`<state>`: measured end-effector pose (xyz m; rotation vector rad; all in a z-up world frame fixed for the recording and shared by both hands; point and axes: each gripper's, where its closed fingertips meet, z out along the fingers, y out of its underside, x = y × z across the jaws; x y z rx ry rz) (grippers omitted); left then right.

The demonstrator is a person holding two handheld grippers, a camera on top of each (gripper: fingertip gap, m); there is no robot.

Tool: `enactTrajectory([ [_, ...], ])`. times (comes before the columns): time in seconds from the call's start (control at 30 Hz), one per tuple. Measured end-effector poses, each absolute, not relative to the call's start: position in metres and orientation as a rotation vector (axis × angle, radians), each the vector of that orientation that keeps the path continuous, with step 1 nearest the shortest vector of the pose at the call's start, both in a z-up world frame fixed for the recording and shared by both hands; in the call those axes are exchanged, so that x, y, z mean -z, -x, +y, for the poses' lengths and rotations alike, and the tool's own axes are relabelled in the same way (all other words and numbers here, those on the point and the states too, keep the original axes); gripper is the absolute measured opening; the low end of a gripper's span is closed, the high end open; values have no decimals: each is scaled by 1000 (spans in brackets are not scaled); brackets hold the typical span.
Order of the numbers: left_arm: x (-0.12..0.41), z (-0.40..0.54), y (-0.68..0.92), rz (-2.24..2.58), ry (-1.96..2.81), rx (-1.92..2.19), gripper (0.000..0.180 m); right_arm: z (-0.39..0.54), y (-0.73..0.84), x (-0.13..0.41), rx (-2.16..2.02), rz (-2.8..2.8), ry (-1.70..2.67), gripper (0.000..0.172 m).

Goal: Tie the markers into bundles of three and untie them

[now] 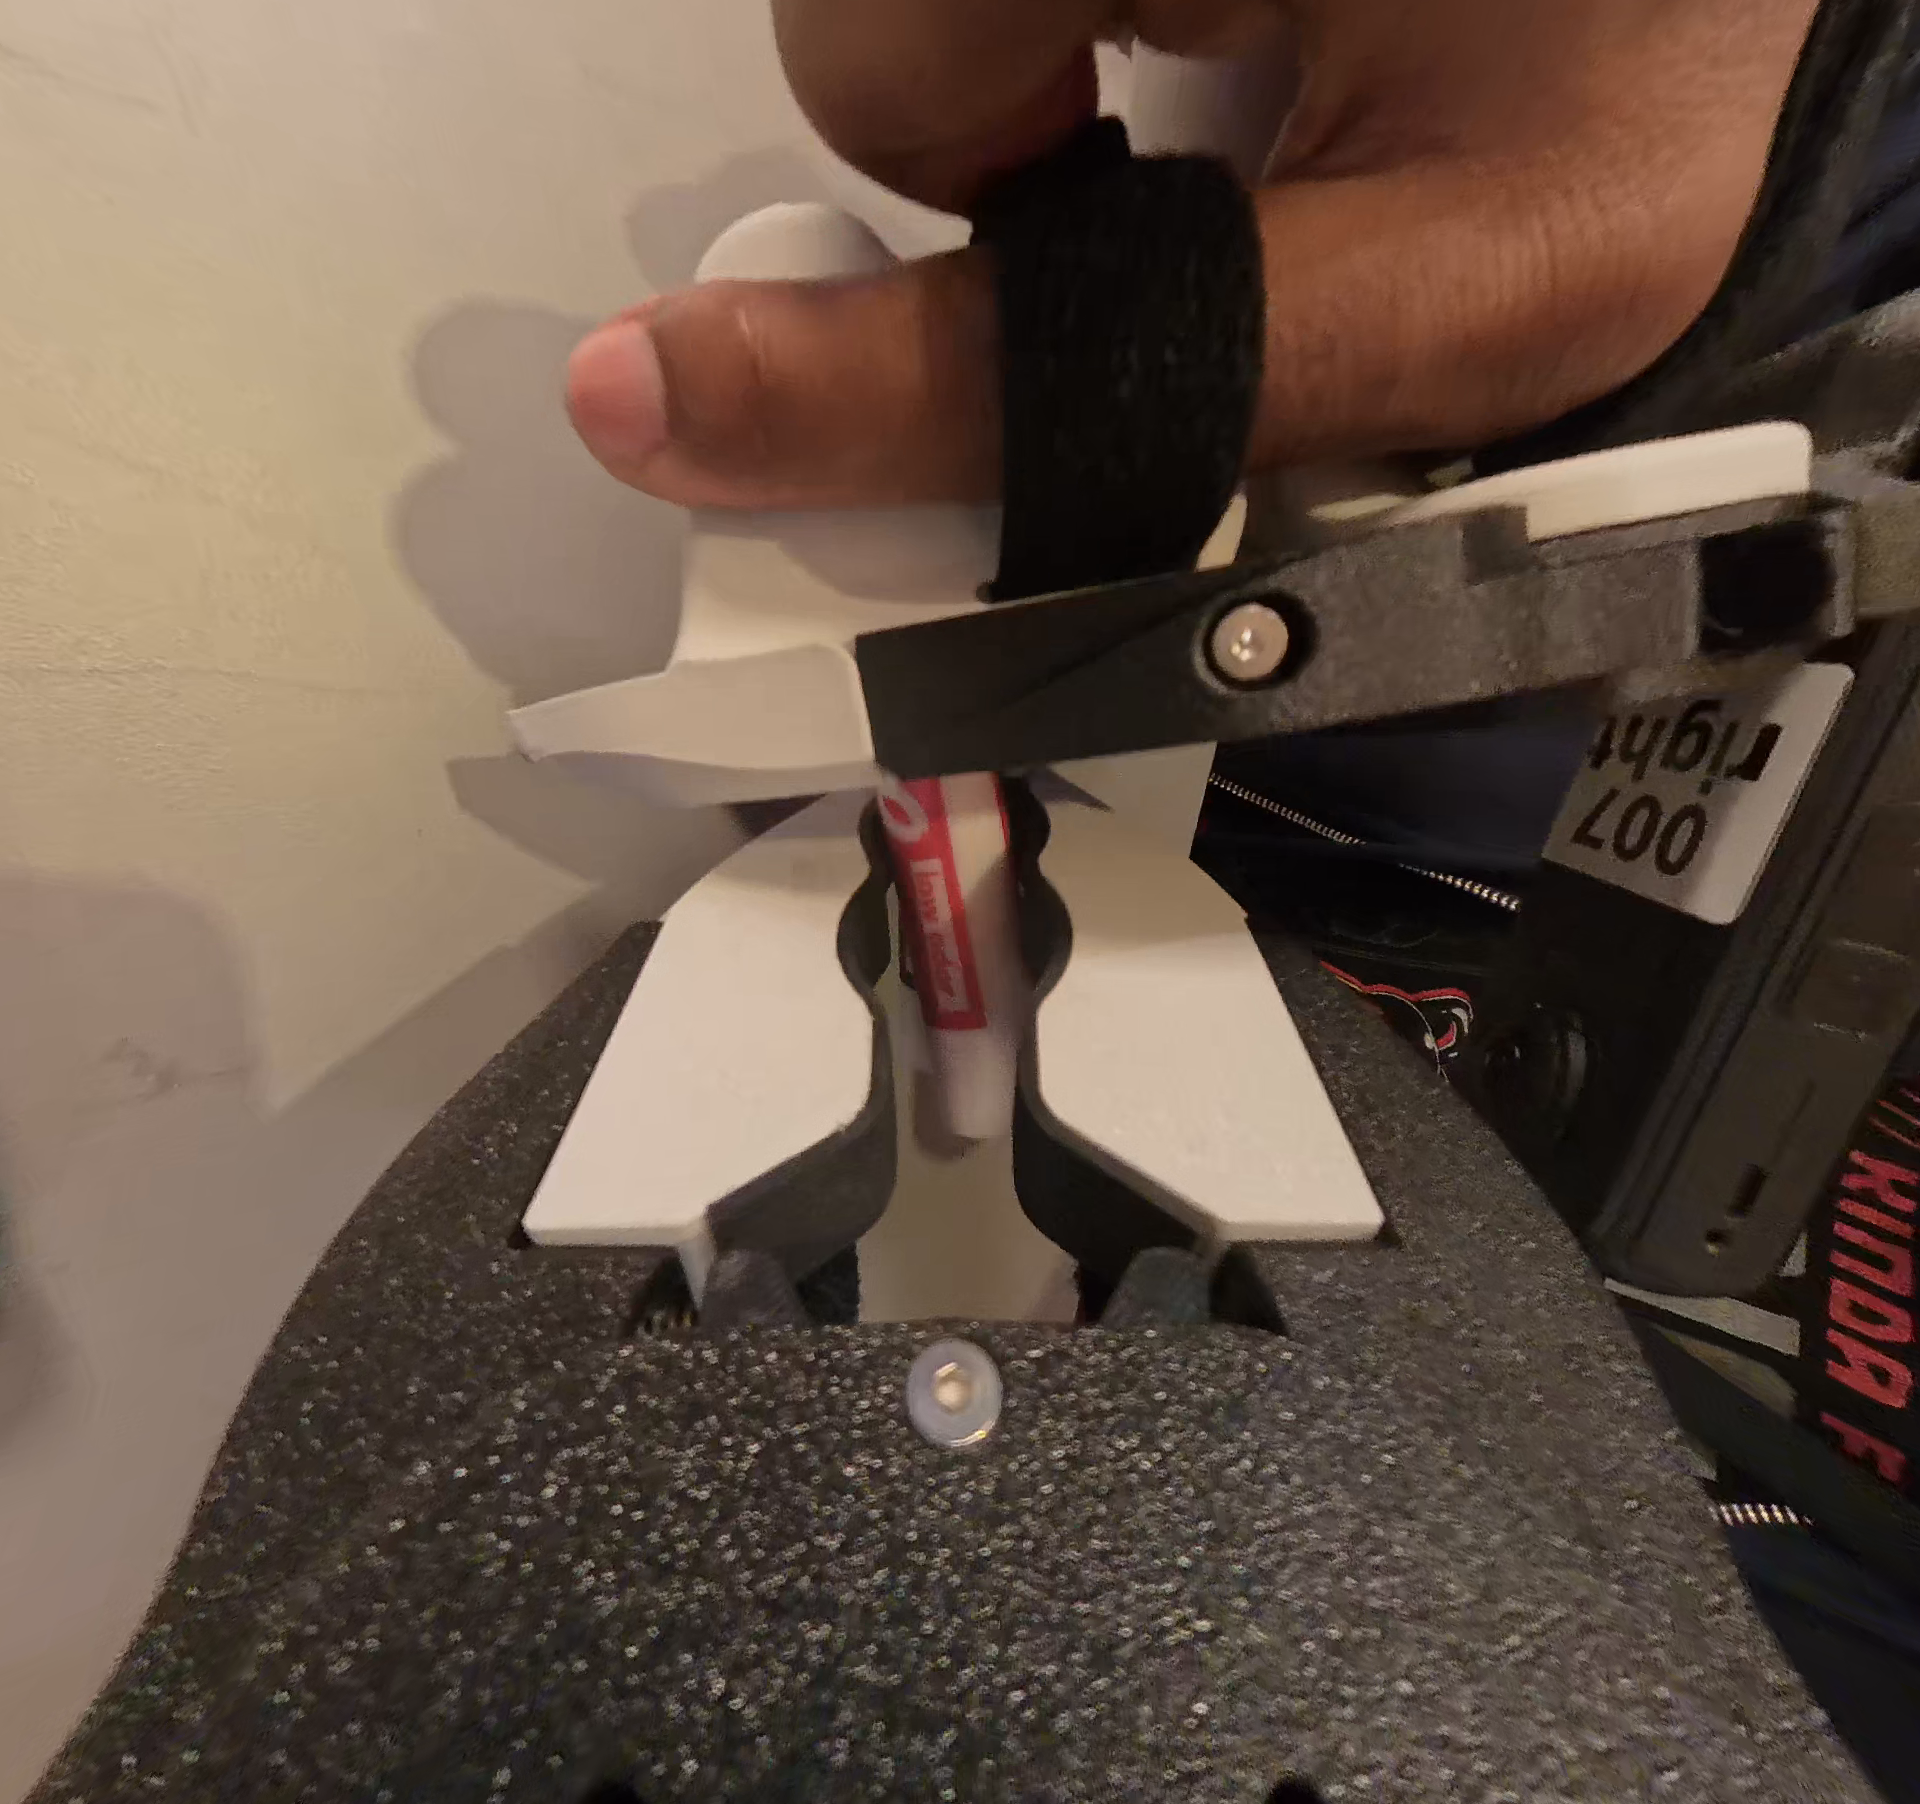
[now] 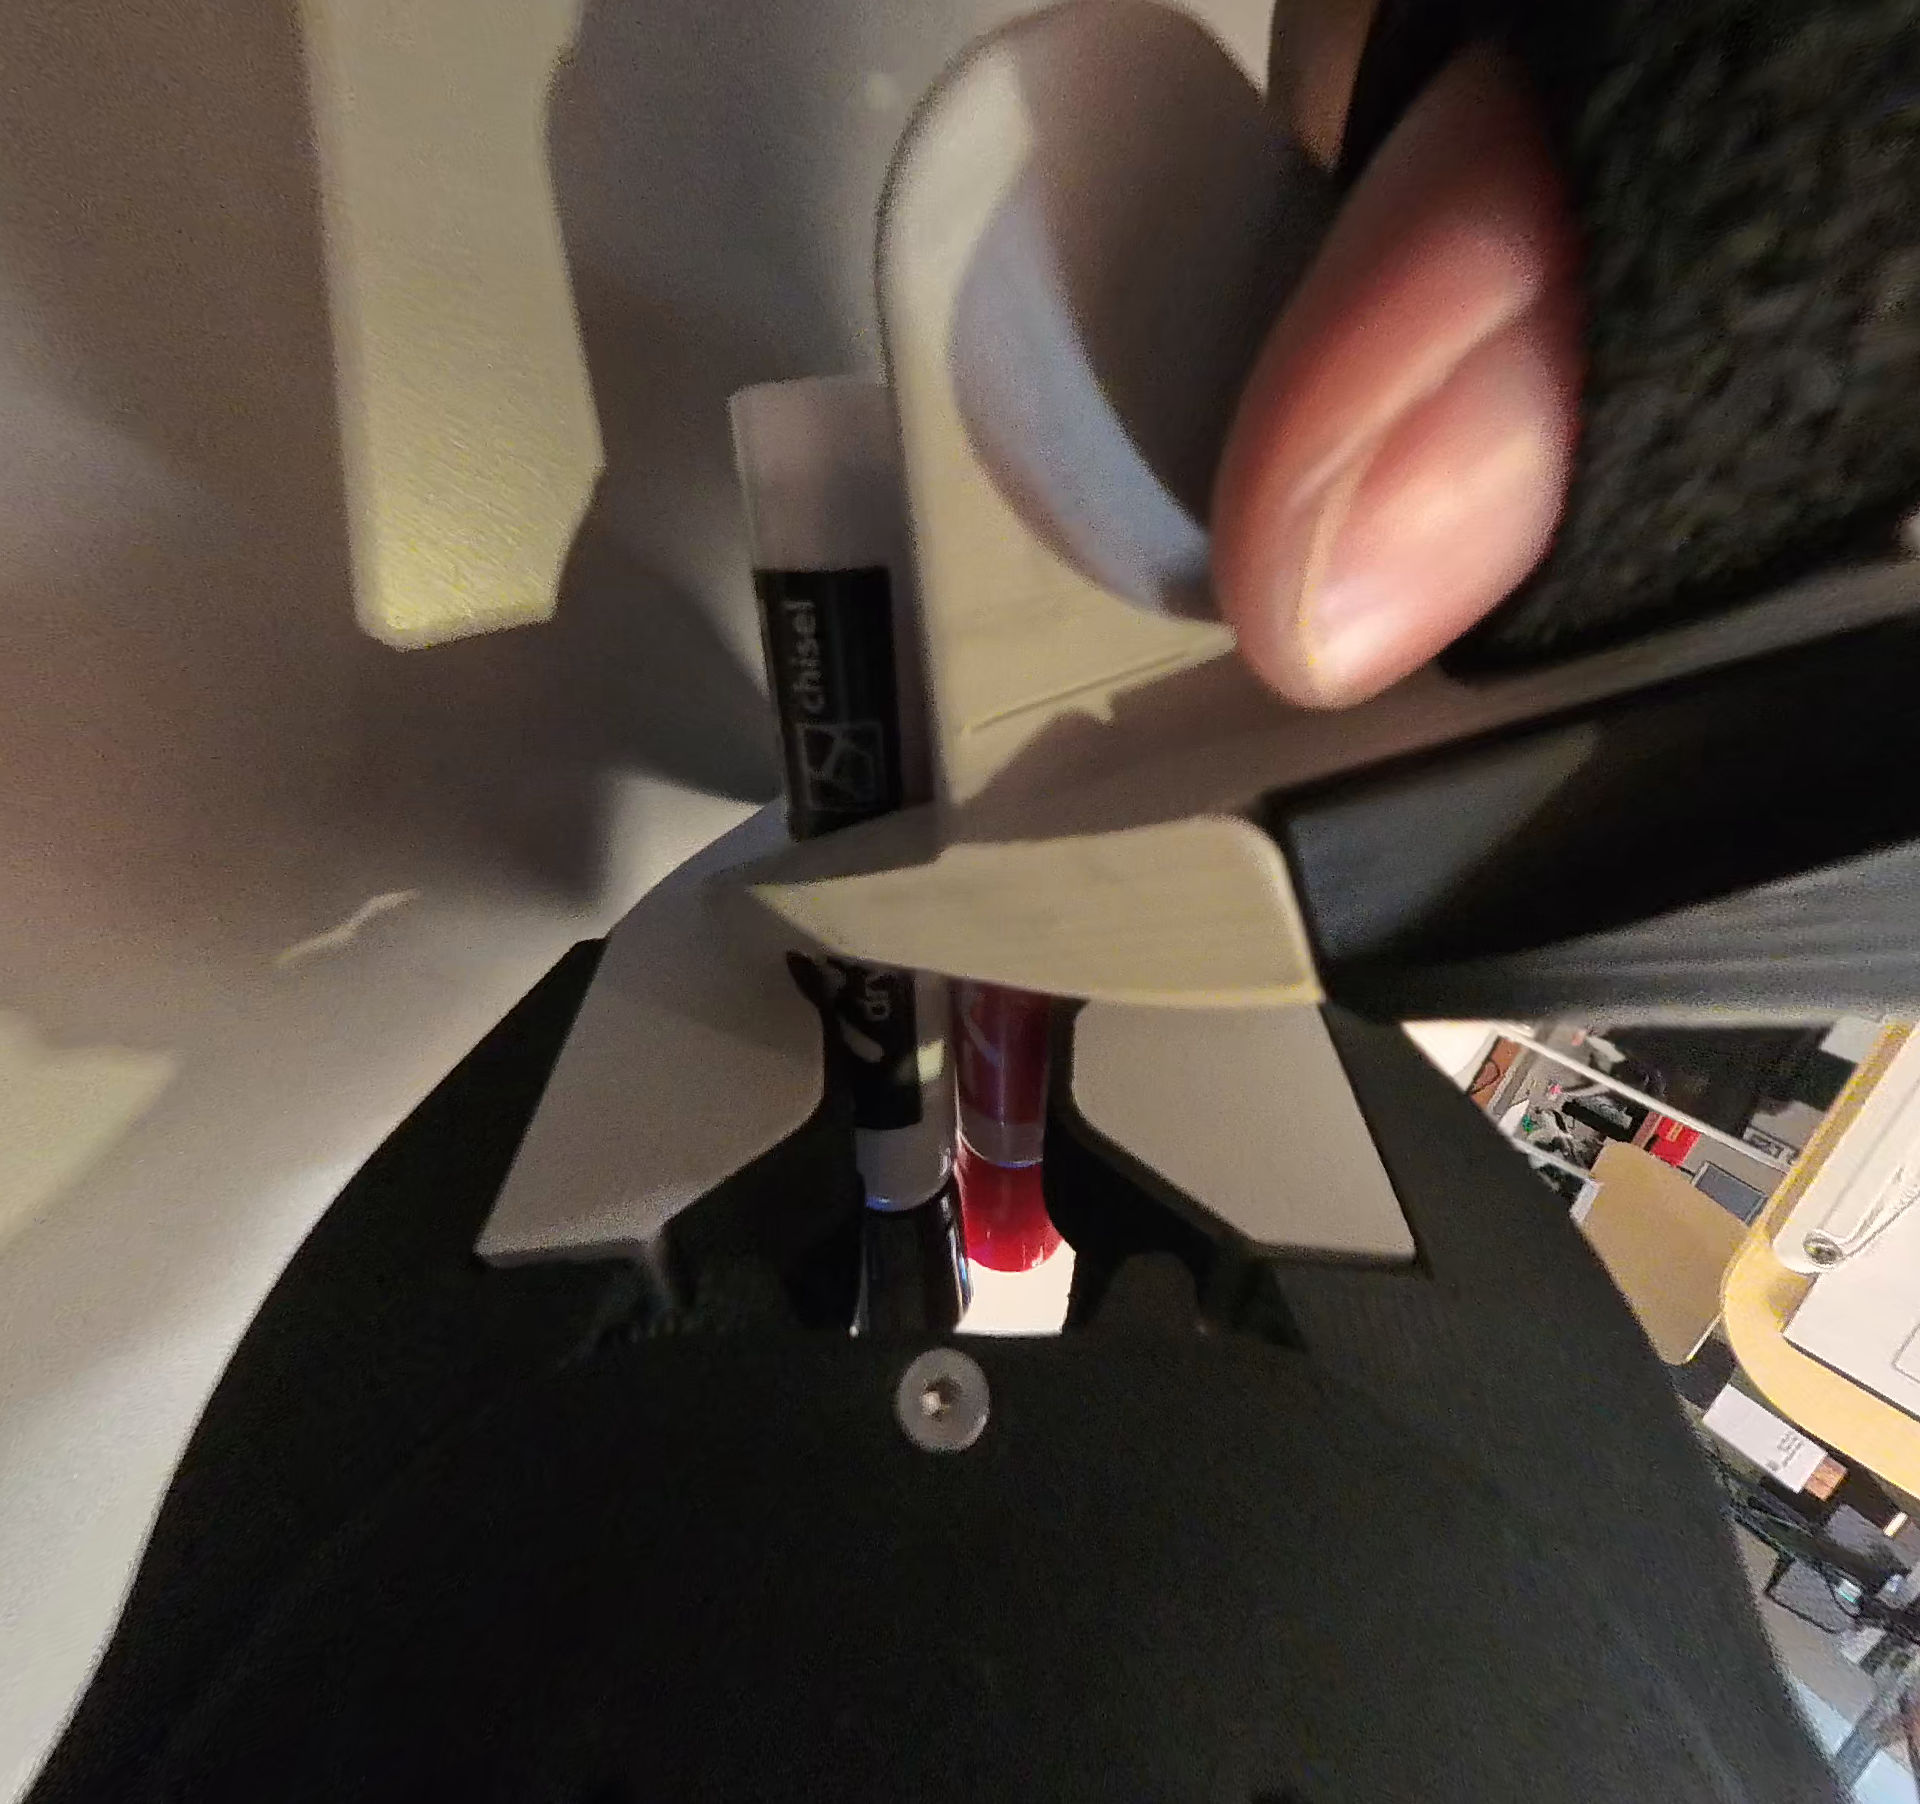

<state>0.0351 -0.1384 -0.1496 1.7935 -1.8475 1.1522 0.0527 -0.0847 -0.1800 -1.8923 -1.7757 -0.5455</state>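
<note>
Left gripper point(image 1: 951, 923) clamps a red-labelled marker point(image 1: 940, 933) between its white fingers point(image 1: 727, 1027). Right gripper point(image 2: 951, 1079) grips a black marker point(image 2: 888, 1100) and a red marker point(image 2: 1003, 1131) side by side. Beyond, each view shows the other gripper crossing close, hand point(image 1: 1143, 196) strapped on.

My left gripper point(image 1: 951, 933) has one marker point(image 1: 940, 923) lying between its fingers. Right gripper point(image 2: 951, 1110): two markers point(image 2: 940, 1120) side by side between its fingers, the other gripper crossing just ahead.
</note>
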Motion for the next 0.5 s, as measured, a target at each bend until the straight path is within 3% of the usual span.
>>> enactTrajectory([
  [0.5, 157, -137, -19, -1786, -1792, -1230, 35, -86, -63, 179, 572, -1760, 1913, 40],
])
